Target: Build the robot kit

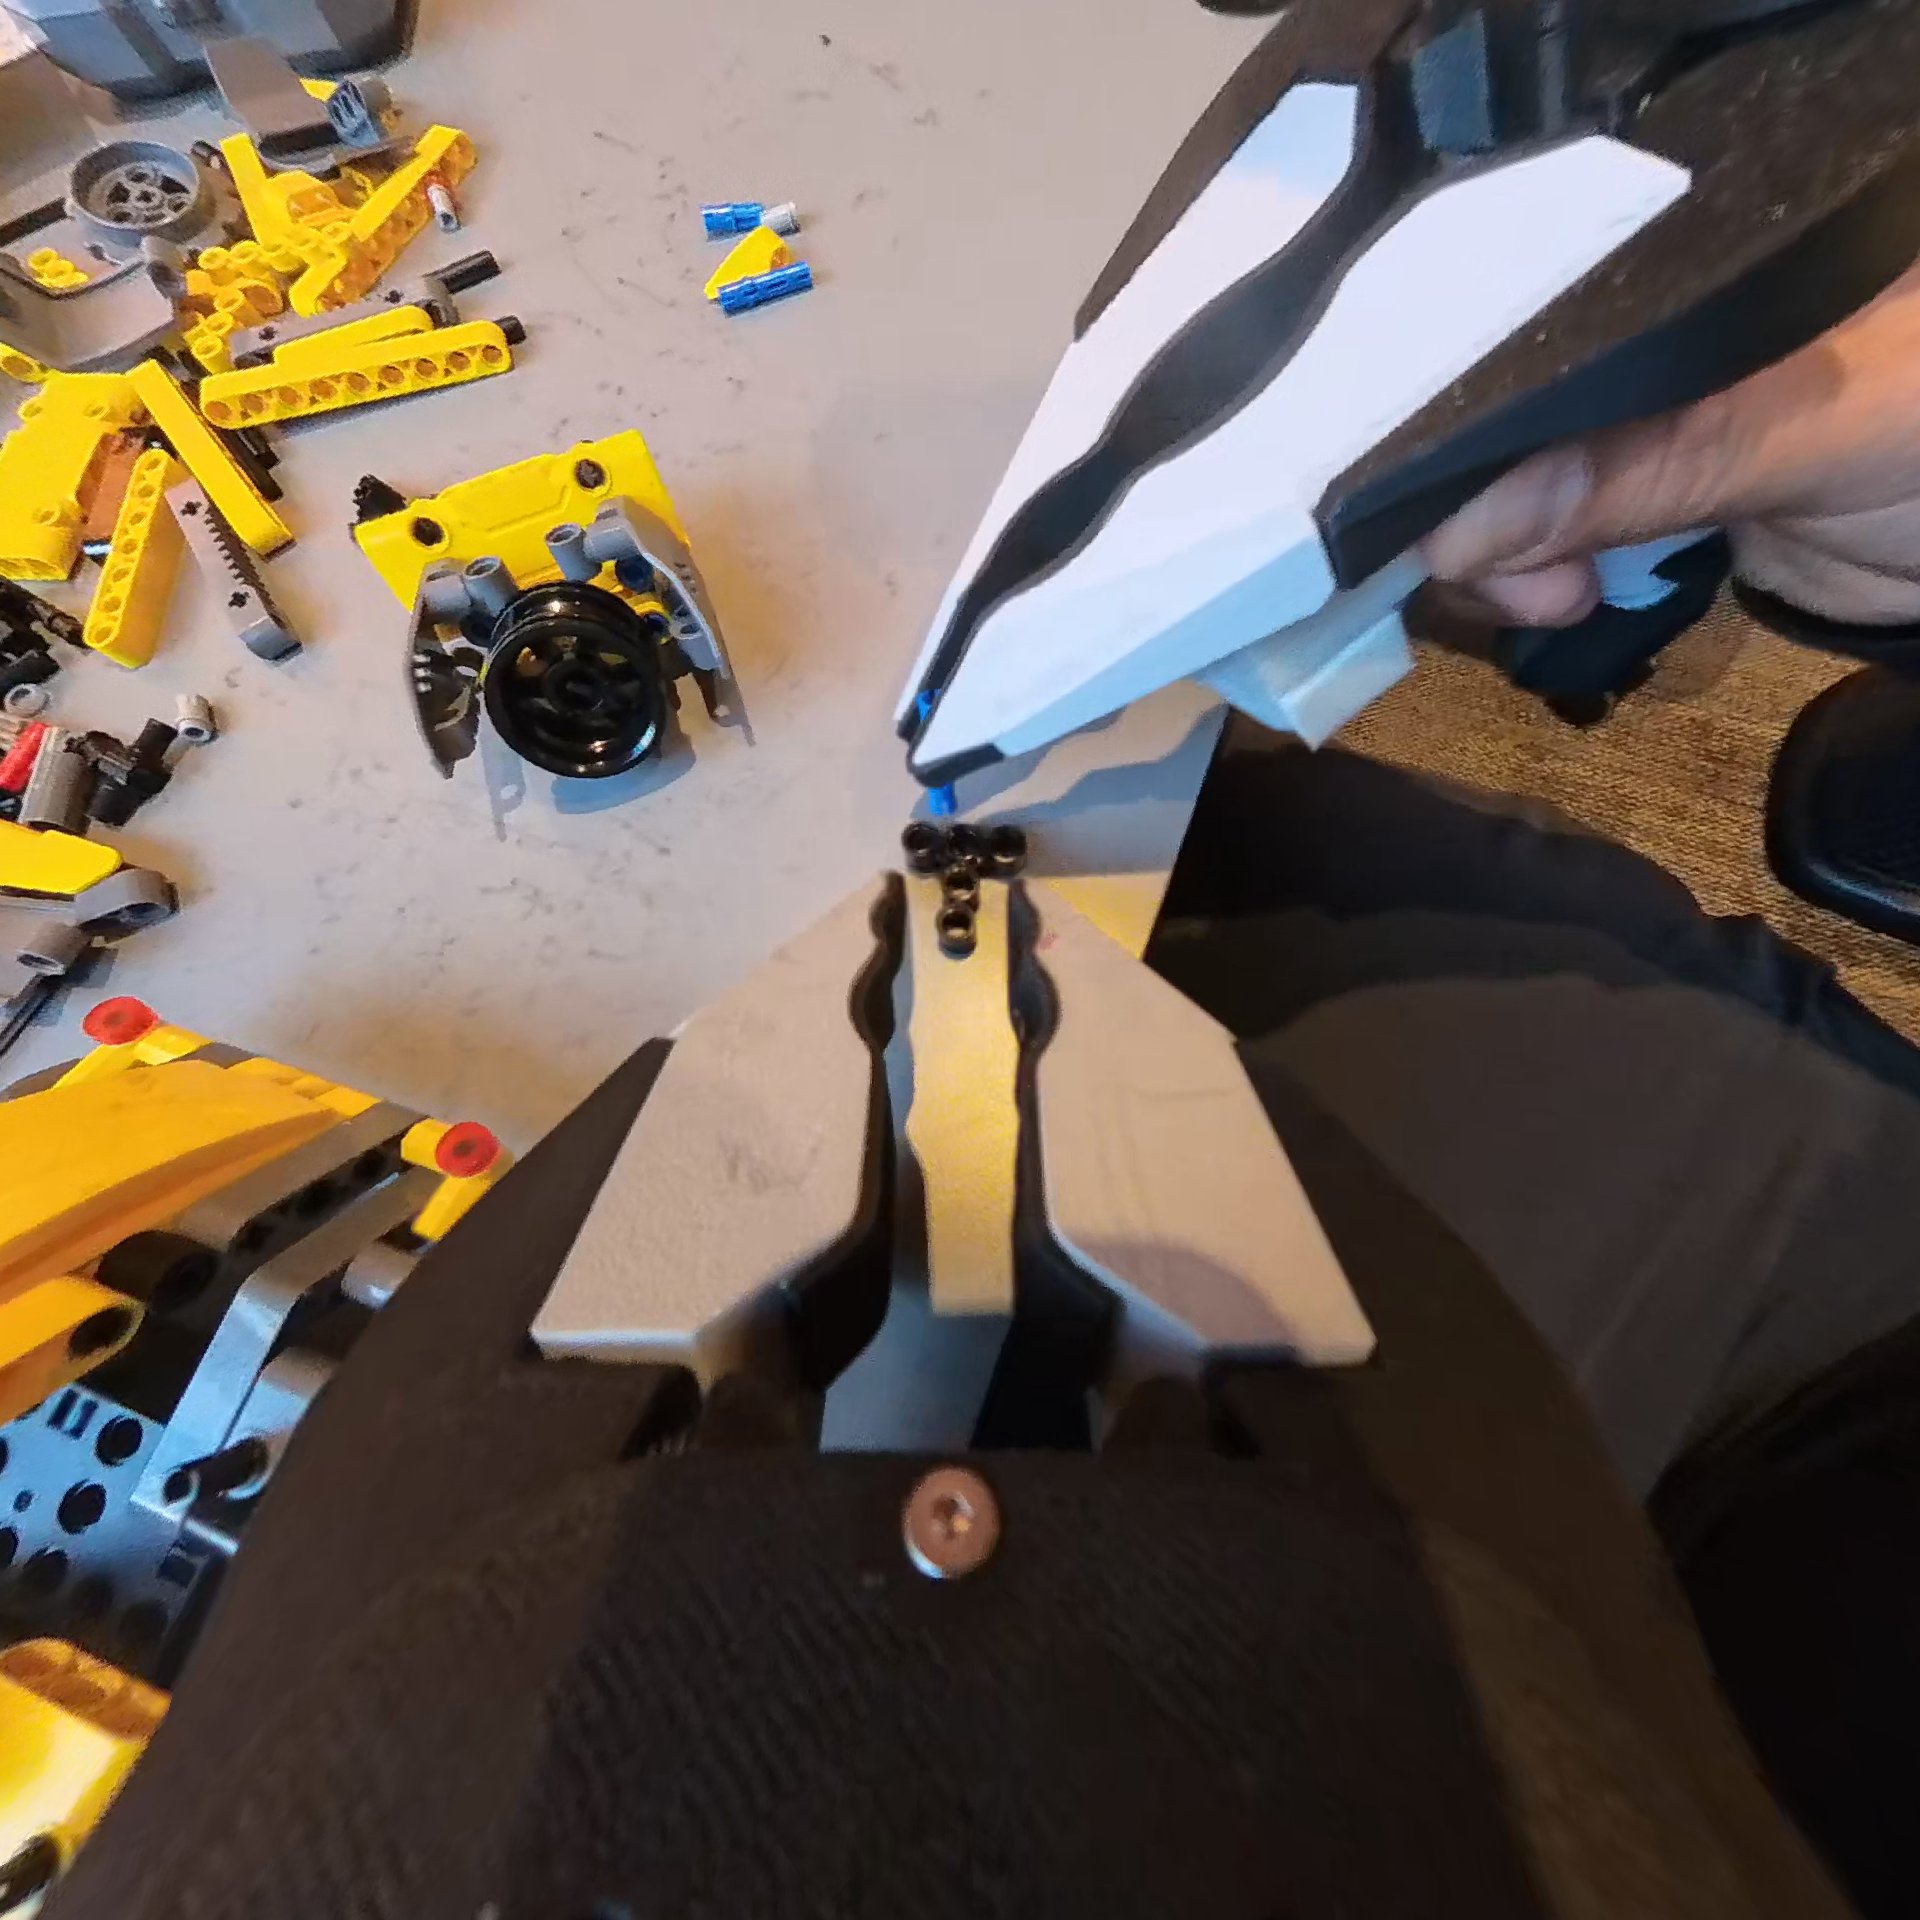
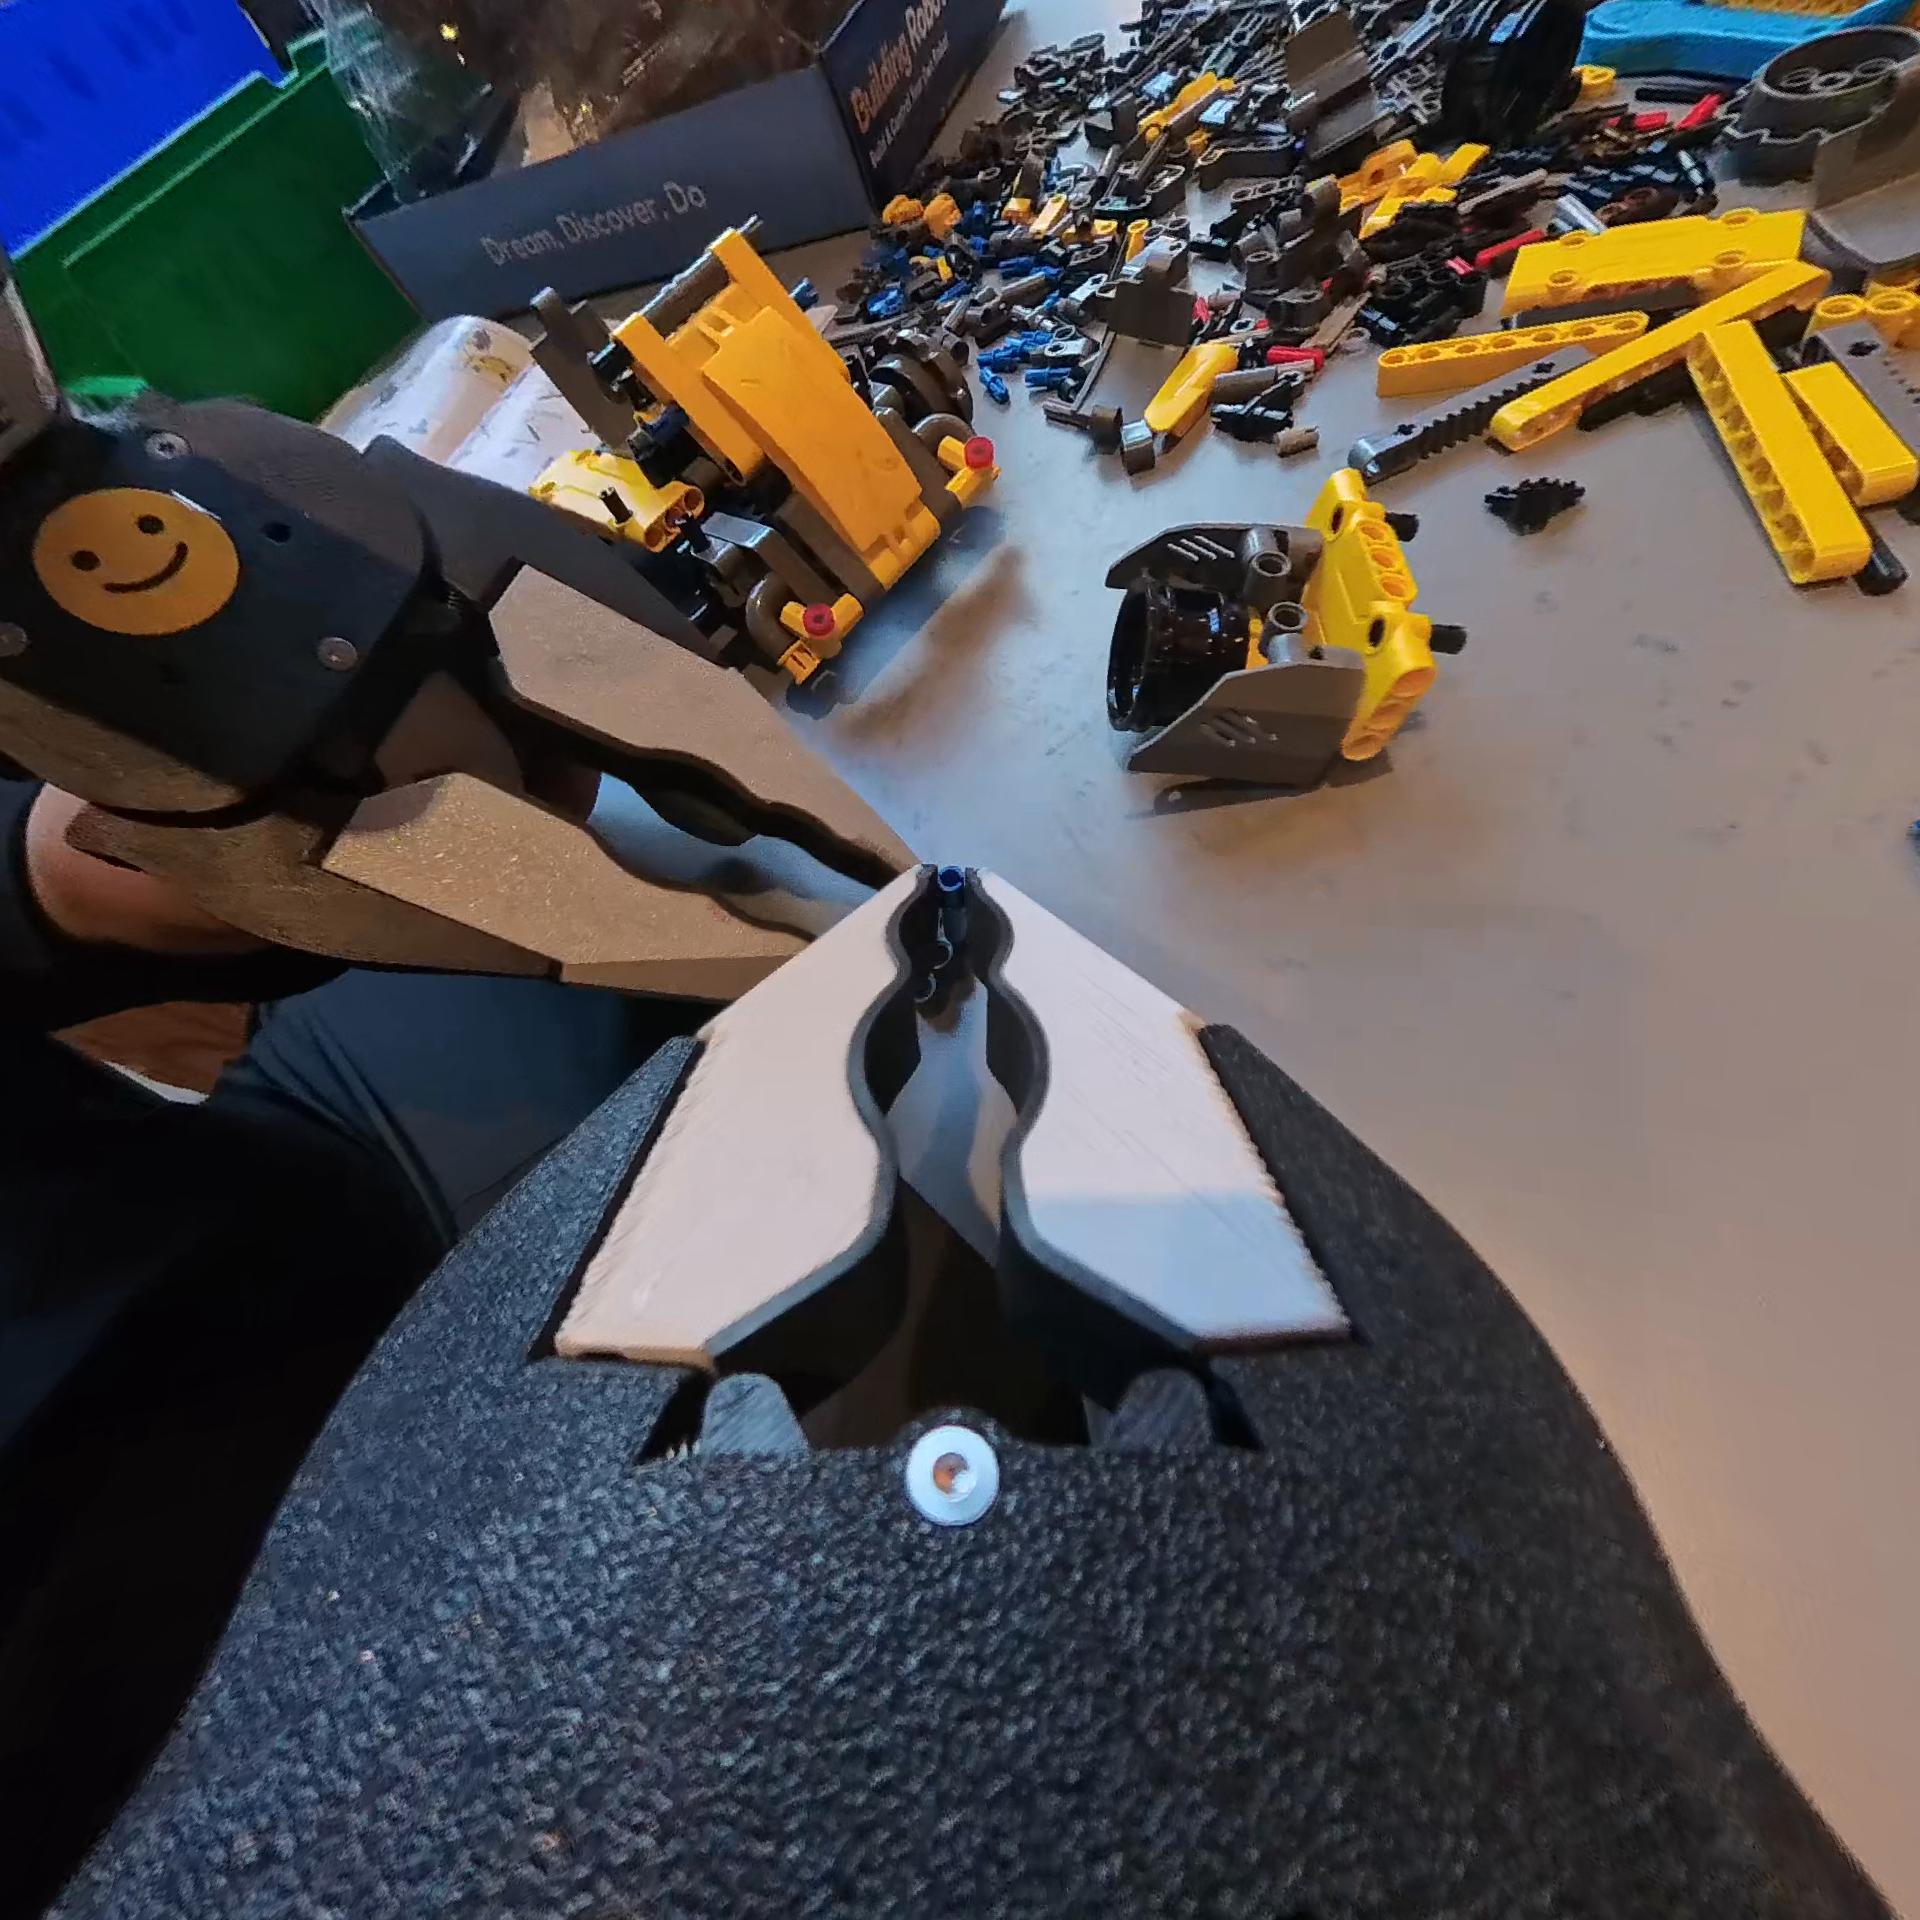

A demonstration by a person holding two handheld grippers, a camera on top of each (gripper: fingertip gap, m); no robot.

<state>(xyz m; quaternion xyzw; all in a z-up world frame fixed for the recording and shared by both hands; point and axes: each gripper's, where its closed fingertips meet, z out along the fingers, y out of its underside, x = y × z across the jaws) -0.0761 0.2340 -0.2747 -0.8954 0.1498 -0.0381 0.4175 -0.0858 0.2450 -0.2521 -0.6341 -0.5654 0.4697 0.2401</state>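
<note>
Grippers met tip to tip: my left gripper (image 1: 954,896) pinched a black T-shaped connector (image 1: 960,868); my right gripper (image 2: 948,883) clamped a blue pin (image 2: 947,881); dark cardboard box (image 2: 623,197) behind.

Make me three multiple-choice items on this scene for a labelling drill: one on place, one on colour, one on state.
1. Where does the wheel module lie?
A. on the table
B. in the box
C. in a gripper

2. What colour is the pin in the right gripper?
A. red
B. blue
C. yellow

3. How is the left gripper?
A. wide open, empty
B. out of view
C. shut on the black connector

Answers: 1 A, it rests alone on the grey table; 2 B, blue shows between the fingers; 3 C, the fingers clamp its stem.
</note>
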